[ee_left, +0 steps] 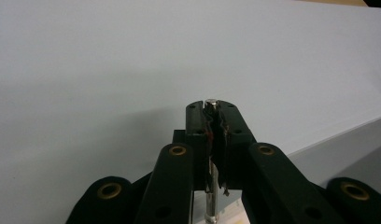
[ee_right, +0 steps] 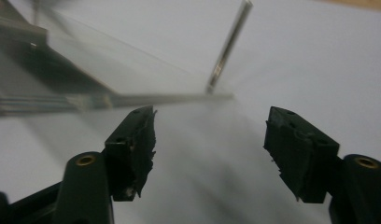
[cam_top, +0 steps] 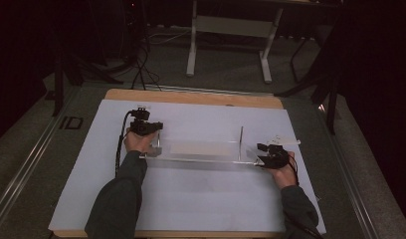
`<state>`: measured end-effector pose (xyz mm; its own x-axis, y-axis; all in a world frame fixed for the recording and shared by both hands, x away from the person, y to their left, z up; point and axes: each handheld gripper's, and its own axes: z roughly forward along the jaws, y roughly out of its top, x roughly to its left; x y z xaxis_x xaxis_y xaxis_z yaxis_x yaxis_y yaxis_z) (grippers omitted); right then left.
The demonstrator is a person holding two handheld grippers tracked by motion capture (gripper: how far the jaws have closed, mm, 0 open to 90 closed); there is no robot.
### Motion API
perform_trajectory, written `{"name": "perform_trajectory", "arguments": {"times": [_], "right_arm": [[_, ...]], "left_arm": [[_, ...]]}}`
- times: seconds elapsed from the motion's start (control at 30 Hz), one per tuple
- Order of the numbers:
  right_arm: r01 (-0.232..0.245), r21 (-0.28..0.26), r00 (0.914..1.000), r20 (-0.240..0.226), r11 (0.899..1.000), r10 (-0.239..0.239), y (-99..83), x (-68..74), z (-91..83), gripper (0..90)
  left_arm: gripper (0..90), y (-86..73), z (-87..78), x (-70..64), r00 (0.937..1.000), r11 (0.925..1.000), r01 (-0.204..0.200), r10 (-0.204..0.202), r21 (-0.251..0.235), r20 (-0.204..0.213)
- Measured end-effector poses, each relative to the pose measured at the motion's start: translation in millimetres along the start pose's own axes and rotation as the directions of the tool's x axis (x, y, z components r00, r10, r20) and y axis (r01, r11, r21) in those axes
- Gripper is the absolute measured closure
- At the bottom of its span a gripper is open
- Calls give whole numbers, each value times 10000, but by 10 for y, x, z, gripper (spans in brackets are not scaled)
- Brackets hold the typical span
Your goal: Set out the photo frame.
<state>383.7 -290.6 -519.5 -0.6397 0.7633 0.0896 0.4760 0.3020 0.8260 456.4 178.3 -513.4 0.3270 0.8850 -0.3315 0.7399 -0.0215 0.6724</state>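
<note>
Here, left tool (ee_left: 212, 121) clamps one of two pins (ee_left: 211, 103); right tool (ee_right: 209, 149) agape — empty.

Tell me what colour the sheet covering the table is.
The sheet is a plain pale bluish white, with no pattern. It shows best in the high view.

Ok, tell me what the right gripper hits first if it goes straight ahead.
Probably the near edge of the clear acrylic base plate, just ahead of the open right gripper. The upright metal rod stands farther back; depth is uncertain.
</note>
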Motion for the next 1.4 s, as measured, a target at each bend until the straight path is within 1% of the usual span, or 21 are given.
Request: {"name": "perform_trajectory", "arguments": {"times": [0.13,0.17,0.2,0.23,0.27,0.3,0.33,0.37,0.4,0.47,0.57,0.63,0.87,0.9,0.93,0.97,1.0,1.03,1.13,1.27,1.4], "right_arm": [[416,-477,9983,-387,9980,-434,54,68,-35,278],[416,-477,9983,-387,9980,-434,54,68,-35,278],[708,-636,9958,-542,9955,-743,80,107,-40,275],[708,-636,9958,-542,9955,-743,80,107,-40,275],[958,-744,9921,-739,9926,-1013,94,137,-38,295],[958,-744,9921,-739,9926,-1013,94,137,-38,295],[1111,-804,9905,-719,9906,-1169,97,153,-37,295],[1394,-988,9850,-887,9853,-1482,101,181,-33,352],[1475,-1054,9830,-941,9834,-1575,105,195,-29,354],[1472,-1060,9825,-990,9834,-1578,109,200,-26,357],[1598,-1198,9782,-1142,9798,-1735,125,230,-12,403],[1555,-1255,9780,-1199,9798,-1706,123,236,-5,422],[1613,-1381,9769,-1180,9772,-1779,123,243,-12,429],[1644,-1551,9745,-1272,9741,-1847,130,248,-24,427],[1644,-1551,9745,-1272,9741,-1847,130,248,-24,427],[1675,-1695,9720,-1363,9712,-1914,146,272,-26,418],[1675,-1695,9720,-1363,9712,-1914,146,272,-26,418],[1755,-1733,9693,-1418,9691,-2009,164,301,-18,419],[1773,-1732,9681,-1463,9688,-2033,177,306,-10,423],[1700,-1649,9675,-1594,9716,-1963,187,296,-8,427],[1680,-1614,9679,-1601,9725,-1938,191,295,-9,427]], "left_arm": [[848,2,2,4,10000,10000,42,-42,11,19],[847,2,2,4,10000,10000,42,-42,11,19],[847,2,3,5,10000,10000,52,-52,8,21],[847,2,3,5,10000,10000,52,-52,8,21],[847,2,2,3,10000,10000,46,-46,16,16],[847,2,2,3,10000,10000,46,-46,16,16],[847,2,2,3,10000,10000,46,-46,16,16],[847,3,5,7,9999,10000,94,-94,10,41],[847,3,5,8,9999,10000,97,-97,10,49],[847,3,5,7,9999,9999,103,-103,11,37],[847,4,4,10,9999,9999,129,-129,22,64],[847,4,5,12,9999,9999,144,-144,17,65],[844,5,6,16,9997,9997,235,-236,37,95],[844,7,8,19,9996,9997,256,-257,47,113],[844,10,10,22,9995,9996,285,-286,46,134],[844,19,12,21,9997,9997,228,-230,129,112],[843,19,12,21,9997,9997,228,-230,129,112],[842,30,15,18,9997,9996,217,-219,199,98],[841,33,17,18,9998,9995,208,-210,230,69],[830,33,20,19,9998,9995,191,-193,235,66],[810,23,40,-3,10000,9993,41,-38,362,-68]]}}
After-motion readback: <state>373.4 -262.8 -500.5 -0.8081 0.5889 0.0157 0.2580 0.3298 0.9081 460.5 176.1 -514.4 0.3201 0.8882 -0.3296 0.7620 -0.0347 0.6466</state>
